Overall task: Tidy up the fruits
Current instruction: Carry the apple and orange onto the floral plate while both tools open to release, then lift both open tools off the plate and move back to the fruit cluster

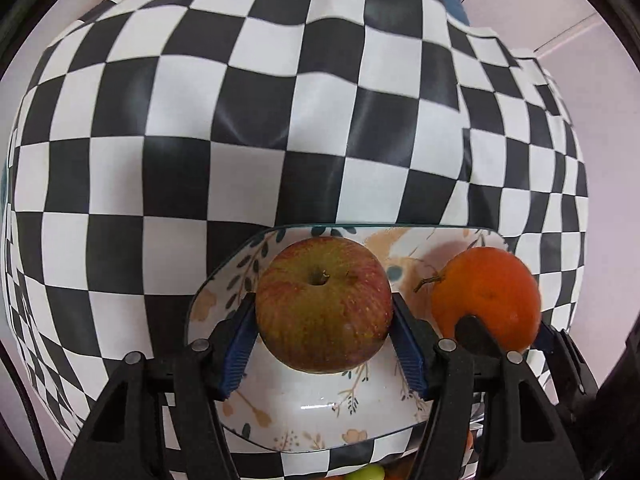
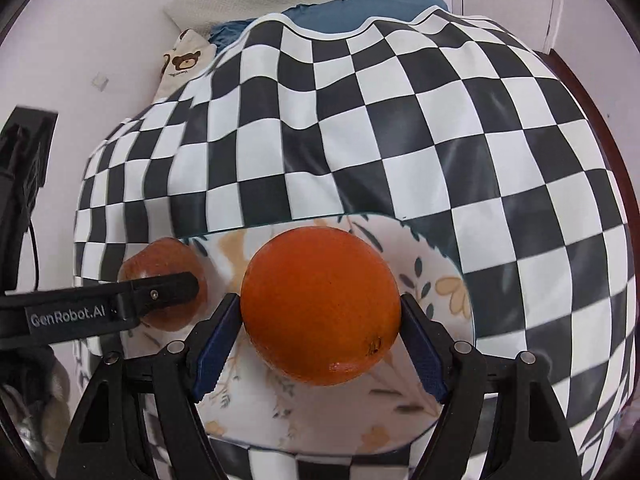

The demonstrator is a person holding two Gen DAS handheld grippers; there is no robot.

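My left gripper is shut on a red-green apple, held over a white floral plate. My right gripper is shut on an orange, held over the same plate. The orange and the right gripper's fingers show at the right of the left wrist view. The apple and the left gripper's finger show at the left of the right wrist view. Whether the fruits touch the plate is unclear.
A black-and-white checkered cloth covers the table under the plate. Blue fabric and a bear-print cloth lie beyond its far edge. Green fruit peeks out at the bottom edge of the left wrist view.
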